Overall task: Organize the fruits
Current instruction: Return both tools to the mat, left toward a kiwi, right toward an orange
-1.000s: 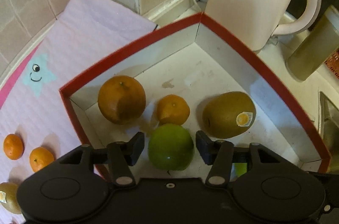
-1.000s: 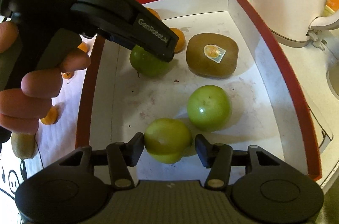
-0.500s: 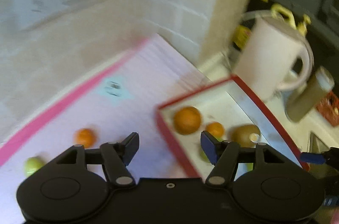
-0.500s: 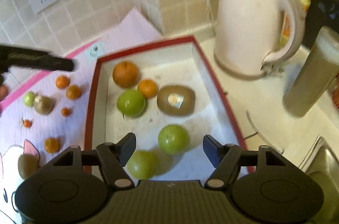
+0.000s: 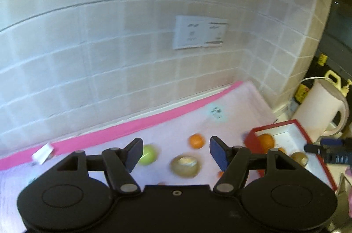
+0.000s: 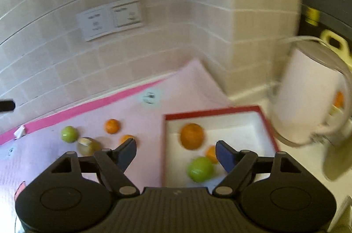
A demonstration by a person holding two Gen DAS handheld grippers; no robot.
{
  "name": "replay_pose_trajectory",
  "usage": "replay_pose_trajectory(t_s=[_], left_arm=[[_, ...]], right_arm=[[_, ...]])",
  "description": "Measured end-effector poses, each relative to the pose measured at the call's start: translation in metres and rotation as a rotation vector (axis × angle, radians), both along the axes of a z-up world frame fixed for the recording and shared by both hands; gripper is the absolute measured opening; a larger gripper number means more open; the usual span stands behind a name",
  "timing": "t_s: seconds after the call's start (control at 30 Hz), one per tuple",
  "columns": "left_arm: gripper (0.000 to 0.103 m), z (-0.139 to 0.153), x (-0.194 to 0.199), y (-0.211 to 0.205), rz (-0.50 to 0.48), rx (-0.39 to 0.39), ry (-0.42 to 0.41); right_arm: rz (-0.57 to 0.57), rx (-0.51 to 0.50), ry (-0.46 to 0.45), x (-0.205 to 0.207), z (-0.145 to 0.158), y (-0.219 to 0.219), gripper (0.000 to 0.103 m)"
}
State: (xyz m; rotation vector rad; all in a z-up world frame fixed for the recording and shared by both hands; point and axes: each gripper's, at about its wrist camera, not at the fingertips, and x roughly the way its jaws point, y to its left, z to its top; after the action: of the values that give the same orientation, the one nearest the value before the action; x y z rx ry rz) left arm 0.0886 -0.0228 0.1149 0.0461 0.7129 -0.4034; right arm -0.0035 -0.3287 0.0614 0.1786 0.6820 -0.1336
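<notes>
Both tongs, left (image 5: 175, 150) and right (image 6: 176, 152), gape empty; blurred fruit, red box (image 6: 220, 110) partly hidden

Fruits (image 6: 191, 136) in tray (image 6: 211, 111), on mat (image 6: 132, 114)

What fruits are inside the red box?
The red box holds a big orange, a small orange and a green apple. The gripper covers its near part.
</notes>
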Motion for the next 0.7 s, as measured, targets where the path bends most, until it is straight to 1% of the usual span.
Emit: replay_pose_trajectory(t_s=[0.1, 0.2, 0.3, 0.43, 0.5, 0.67, 0.7], left_arm=[[0.08, -0.011, -0.013, 0.026, 0.032, -0.019, -0.003], [0.08, -0.034, -0.025, 0.043, 0.016, -0.045, 0.038], [0.08, -0.056, -0.035, 0.049, -0.018, -0.027, 0.075], [0.08, -0.087, -0.046, 0.046, -0.105, -0.05, 0.143], [0.08, -0.103, -0.05, 0.037, -0.133, -0.051, 0.168], [0.08, -0.139, -0.047, 0.012, -0.197, -0.045, 0.262], [0.08, -0.146, -0.046, 0.007, -0.21, -0.042, 0.282]], right_arm=[[0.055, 0.002, -0.01, 0.02, 0.001, 0.024, 0.08], [0.098, 0.026, 0.0, 0.045, -0.005, 0.039, 0.079], [0.115, 0.041, 0.04, 0.072, -0.017, 0.049, 0.077], [0.109, 0.088, 0.093, 0.097, -0.038, 0.052, 0.076], [0.095, 0.097, 0.119, 0.105, -0.05, 0.05, 0.076], [0.053, 0.12, 0.181, 0.127, -0.083, 0.045, 0.074], [0.046, 0.121, 0.189, 0.132, -0.089, 0.045, 0.071]])
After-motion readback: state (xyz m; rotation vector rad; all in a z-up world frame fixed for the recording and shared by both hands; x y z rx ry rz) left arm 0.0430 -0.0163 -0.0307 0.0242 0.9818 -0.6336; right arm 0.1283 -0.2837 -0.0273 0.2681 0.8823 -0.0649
